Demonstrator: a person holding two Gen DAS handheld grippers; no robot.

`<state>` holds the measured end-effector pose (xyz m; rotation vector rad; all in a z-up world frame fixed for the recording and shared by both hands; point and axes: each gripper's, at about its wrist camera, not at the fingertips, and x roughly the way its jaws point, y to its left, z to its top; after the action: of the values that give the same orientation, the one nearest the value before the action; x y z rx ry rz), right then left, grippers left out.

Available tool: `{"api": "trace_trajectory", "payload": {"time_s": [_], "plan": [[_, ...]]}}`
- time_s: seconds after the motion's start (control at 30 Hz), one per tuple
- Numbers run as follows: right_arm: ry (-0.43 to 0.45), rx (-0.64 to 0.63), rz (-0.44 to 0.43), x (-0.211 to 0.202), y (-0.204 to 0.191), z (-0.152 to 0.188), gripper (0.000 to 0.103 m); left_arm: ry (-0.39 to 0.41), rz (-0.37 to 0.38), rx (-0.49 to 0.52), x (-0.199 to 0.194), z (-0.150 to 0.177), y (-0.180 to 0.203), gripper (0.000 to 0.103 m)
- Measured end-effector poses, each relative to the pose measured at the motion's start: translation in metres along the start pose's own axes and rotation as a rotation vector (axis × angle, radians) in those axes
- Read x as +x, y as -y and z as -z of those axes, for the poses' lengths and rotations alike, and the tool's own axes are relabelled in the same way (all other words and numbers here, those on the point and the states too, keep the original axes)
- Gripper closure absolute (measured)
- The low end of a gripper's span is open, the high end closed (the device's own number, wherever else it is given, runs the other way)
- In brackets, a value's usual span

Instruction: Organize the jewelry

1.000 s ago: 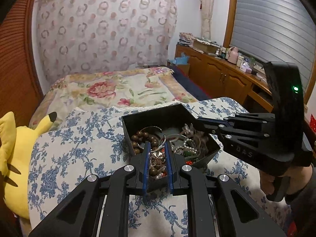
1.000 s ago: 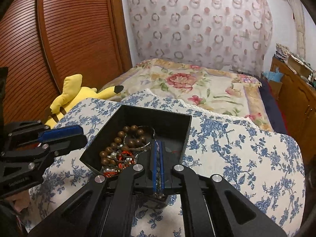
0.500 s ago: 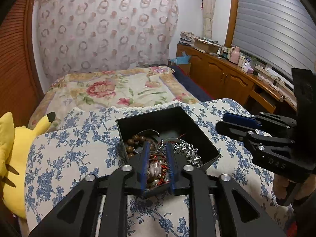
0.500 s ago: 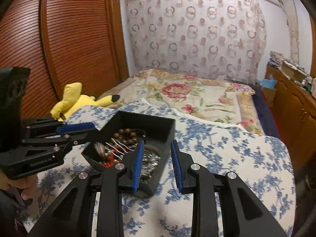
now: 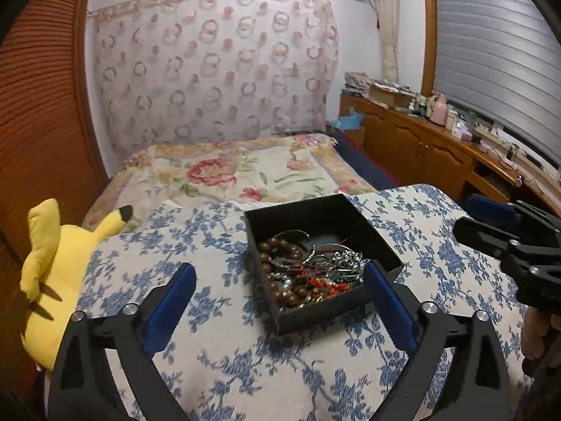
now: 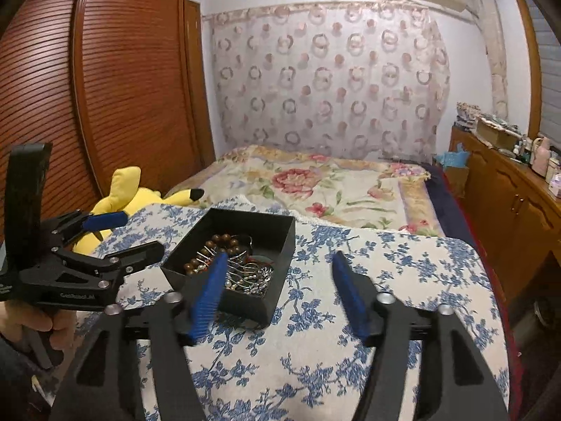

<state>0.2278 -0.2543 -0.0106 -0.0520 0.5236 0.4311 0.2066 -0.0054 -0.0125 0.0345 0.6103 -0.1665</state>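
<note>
Grippers first: left gripper (image 5: pixel 280 301) and right gripper (image 6: pixel 277 294) both hover with jaws spread wide, grasping nothing. Just beyond them, a black box (image 5: pixel 382 249) heaped with tangled jewelry (image 5: pixel 308 273) sits on a blue-flowered cloth (image 5: pixel 210 315). Farther back lie a yellow plush toy (image 5: pixel 52 280) and a floral bed (image 5: pixel 228 172).

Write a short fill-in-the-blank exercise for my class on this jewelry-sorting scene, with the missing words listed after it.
1. The jewelry lies in a black ____ on the flowered cloth.
2. The left gripper and right gripper both have their jaws ____.
3. The brown bead bracelet lies ____ the box.
4. The yellow plush toy lies to the ____ of the box.

Missing words: box; open; inside; left
</note>
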Motion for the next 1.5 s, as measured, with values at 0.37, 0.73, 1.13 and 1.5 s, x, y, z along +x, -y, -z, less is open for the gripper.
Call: {"api": "trace_trajectory", "payload": {"time_s": [0.37,0.73,1.13,1.5], "plan": [[0.089,0.016,0.04,-0.05,-0.014,0.015,0.003,0.068,-0.04,-0.016,-0.057,0.022,0.002,0.008],[0.135,0.049,0.093,-0.096,-0.028,0.036,0.003,0.1,-0.055,-0.073,-0.101,0.046,0.001,0.008],[0.142,0.065,0.105,-0.105,-0.03,0.046,0.003,0.104,-0.056,-0.057,-0.111,0.056,0.006,0.008],[0.142,0.069,0.113,-0.106,-0.029,0.048,0.003,0.116,-0.058,-0.062,-0.116,0.057,0.009,0.008]]}}
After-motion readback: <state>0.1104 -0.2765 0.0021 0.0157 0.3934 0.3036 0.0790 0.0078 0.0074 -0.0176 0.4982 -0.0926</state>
